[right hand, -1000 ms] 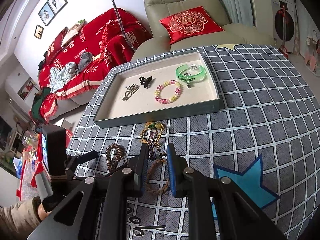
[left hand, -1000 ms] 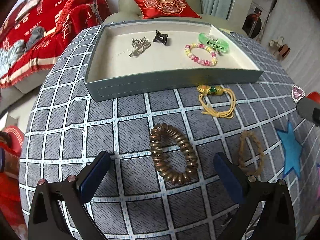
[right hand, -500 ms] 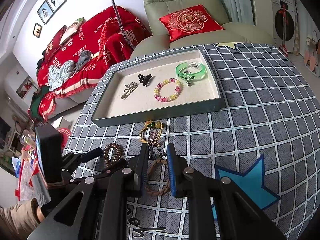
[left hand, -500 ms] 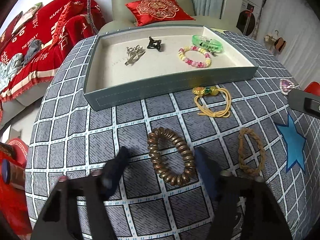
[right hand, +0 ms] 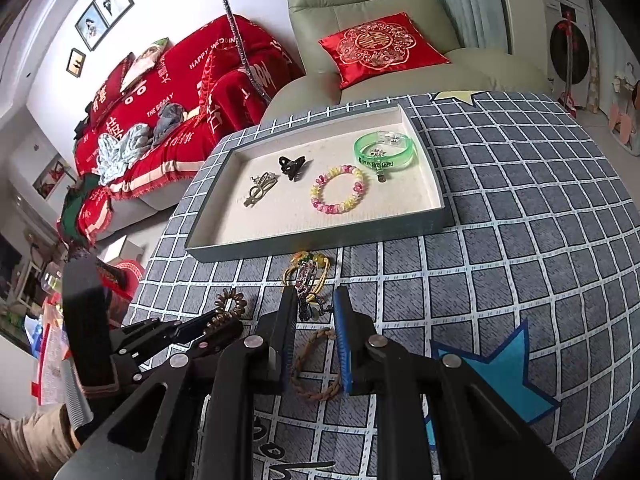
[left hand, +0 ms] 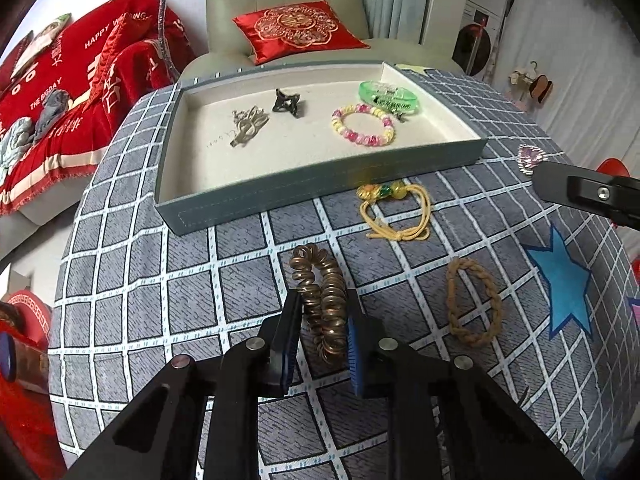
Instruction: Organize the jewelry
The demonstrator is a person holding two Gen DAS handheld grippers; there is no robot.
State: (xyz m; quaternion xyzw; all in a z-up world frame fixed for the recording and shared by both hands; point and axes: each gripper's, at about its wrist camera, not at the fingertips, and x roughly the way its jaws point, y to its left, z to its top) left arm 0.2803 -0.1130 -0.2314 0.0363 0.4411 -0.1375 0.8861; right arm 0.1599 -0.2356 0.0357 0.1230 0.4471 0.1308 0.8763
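Now clamped on coil tie (left hand: pixel 320 304): L tongs (left hand: pixel 320 340), wide apart 1 s ago. Tie squeezed narrow, on bench (left hand: pixel 160 280) near tray (left hand: pixel 320 184). R tongs (right hand: pixel 314 320) pinching small charm (right hand: pixel 306 280), w/ braided band (right hand: pixel 316 364) below.

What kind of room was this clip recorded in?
Most likely a home living room: a red-covered sofa, a green armchair with a red cushion, and framed photos on the wall.

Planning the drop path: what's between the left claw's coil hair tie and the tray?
Left wrist view: only bare checked tablecloth between the bronze coil hair tie in the left claw and the tray's near wall. The yellow hair tie lies off right.
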